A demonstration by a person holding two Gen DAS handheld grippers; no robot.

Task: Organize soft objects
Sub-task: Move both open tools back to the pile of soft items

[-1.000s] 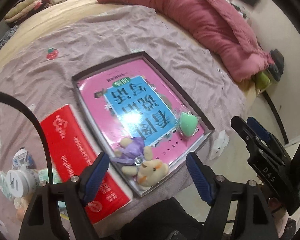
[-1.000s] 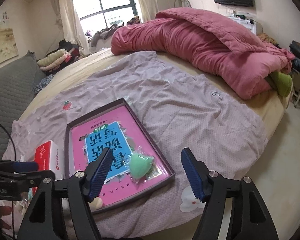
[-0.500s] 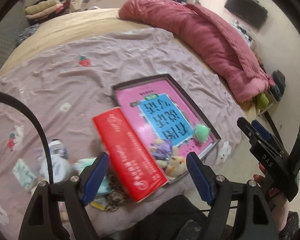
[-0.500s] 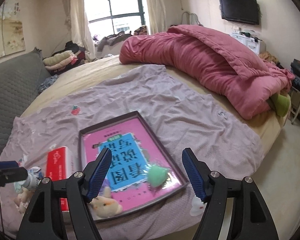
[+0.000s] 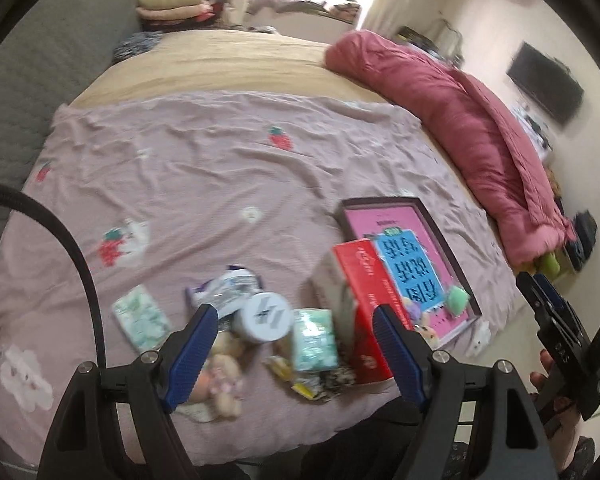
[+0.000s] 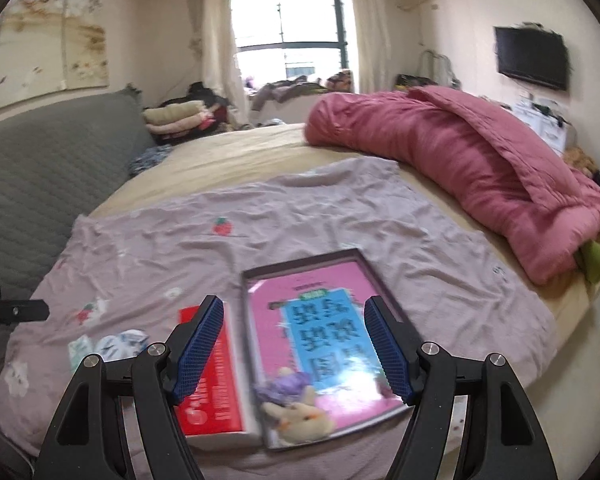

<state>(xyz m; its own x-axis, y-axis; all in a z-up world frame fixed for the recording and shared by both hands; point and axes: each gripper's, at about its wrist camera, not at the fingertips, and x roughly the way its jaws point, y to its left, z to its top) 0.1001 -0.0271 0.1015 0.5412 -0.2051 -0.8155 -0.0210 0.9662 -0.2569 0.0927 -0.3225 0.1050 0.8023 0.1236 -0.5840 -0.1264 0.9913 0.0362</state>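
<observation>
The left hand-held gripper (image 5: 294,340) hovers spread and empty, a small plush toy (image 5: 216,372) lying just below its left finger, likely the next soft thing to gather. The right hand-held gripper (image 6: 294,346), also spread, holds nothing; a plush bunny (image 6: 300,414) rests between its fingers, in the tray (image 6: 384,276).

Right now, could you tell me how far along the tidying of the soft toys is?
Done: a plush bunny and green sponge lie in the pink tray. In hand: nothing; left tongs and right tongs are open. Left: another plush outside.
</observation>
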